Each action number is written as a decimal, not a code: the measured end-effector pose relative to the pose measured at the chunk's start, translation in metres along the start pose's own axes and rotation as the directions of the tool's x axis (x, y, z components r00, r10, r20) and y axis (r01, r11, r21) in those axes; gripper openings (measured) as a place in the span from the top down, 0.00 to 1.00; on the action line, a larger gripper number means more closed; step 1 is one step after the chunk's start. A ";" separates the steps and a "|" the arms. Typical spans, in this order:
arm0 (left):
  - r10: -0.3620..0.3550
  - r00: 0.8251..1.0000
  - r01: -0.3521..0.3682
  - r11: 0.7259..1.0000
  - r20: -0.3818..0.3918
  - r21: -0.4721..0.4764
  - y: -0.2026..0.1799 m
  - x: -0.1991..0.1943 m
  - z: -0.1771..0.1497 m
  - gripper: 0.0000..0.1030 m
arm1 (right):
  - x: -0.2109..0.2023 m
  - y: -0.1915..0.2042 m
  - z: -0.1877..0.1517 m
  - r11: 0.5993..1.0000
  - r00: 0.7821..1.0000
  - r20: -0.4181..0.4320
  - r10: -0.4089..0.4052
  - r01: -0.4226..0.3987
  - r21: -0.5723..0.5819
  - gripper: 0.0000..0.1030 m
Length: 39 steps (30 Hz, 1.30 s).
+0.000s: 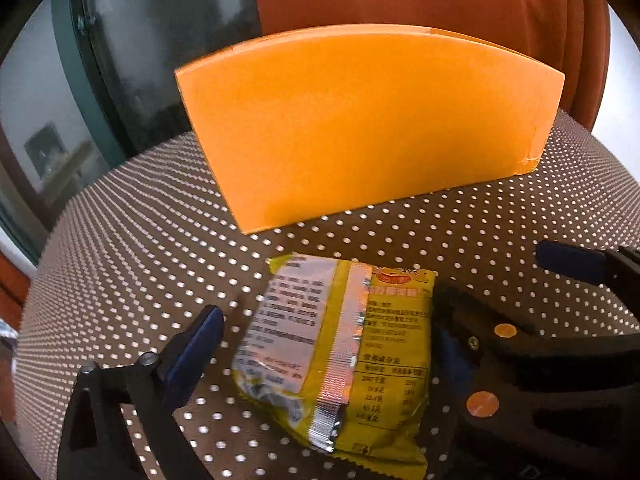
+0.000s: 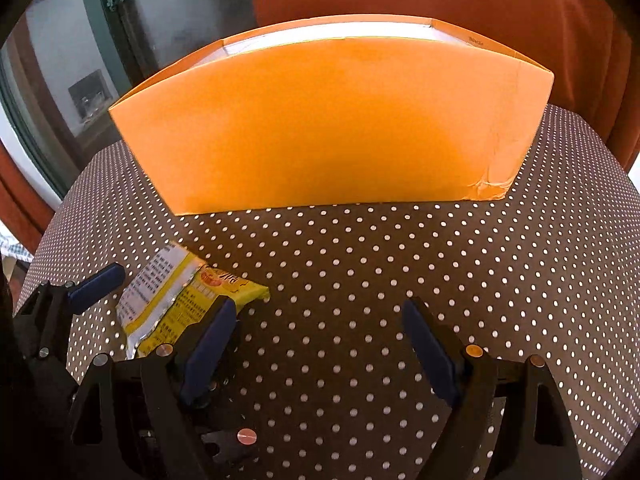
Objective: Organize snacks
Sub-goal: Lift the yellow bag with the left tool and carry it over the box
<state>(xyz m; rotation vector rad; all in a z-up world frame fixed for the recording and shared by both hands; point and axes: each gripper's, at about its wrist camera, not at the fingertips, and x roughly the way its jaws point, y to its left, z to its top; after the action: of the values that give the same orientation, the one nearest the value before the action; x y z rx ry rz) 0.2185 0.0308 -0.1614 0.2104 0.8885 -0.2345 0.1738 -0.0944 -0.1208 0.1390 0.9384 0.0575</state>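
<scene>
Yellow foil snack packet (image 1: 336, 352) lies between the wide-open left gripper (image 1: 324, 344); right gripper (image 2: 316, 344) gapes empty.

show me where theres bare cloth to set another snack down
Free: the dotted tablecloth between the orange box and the open right gripper, out to the right edge. Crowded: the near left, where the yellow snack packet lies between the left gripper's open fingers.
</scene>
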 end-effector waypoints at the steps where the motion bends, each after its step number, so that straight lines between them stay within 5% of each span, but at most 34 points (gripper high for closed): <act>1: -0.026 1.000 0.026 1.000 -0.004 -0.013 0.002 0.000 0.000 0.16 | 0.003 0.001 0.001 1.000 1.000 -0.003 0.000 0.000 -0.001 0.15; 12: -0.006 1.000 0.007 0.997 0.006 -0.070 -0.002 -0.011 -0.008 0.22 | 0.007 0.008 -0.004 1.000 1.000 0.003 0.002 -0.002 -0.007 0.15; 26: 0.059 0.992 -0.043 0.989 0.108 -0.143 -0.031 -0.078 -0.018 0.22 | -0.062 -0.020 -0.021 1.000 0.995 0.102 -0.012 0.013 -0.015 0.15; 39: 0.152 0.955 -0.105 0.977 0.256 -0.186 -0.057 -0.159 -0.013 0.22 | -0.137 -0.027 -0.024 0.999 0.959 0.282 -0.003 0.012 -0.033 0.00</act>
<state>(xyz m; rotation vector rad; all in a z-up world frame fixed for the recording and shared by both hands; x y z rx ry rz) 0.0958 -0.0021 -0.0491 0.0738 0.6174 -0.0617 0.0733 -0.1340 -0.0296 0.1085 0.6523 0.0453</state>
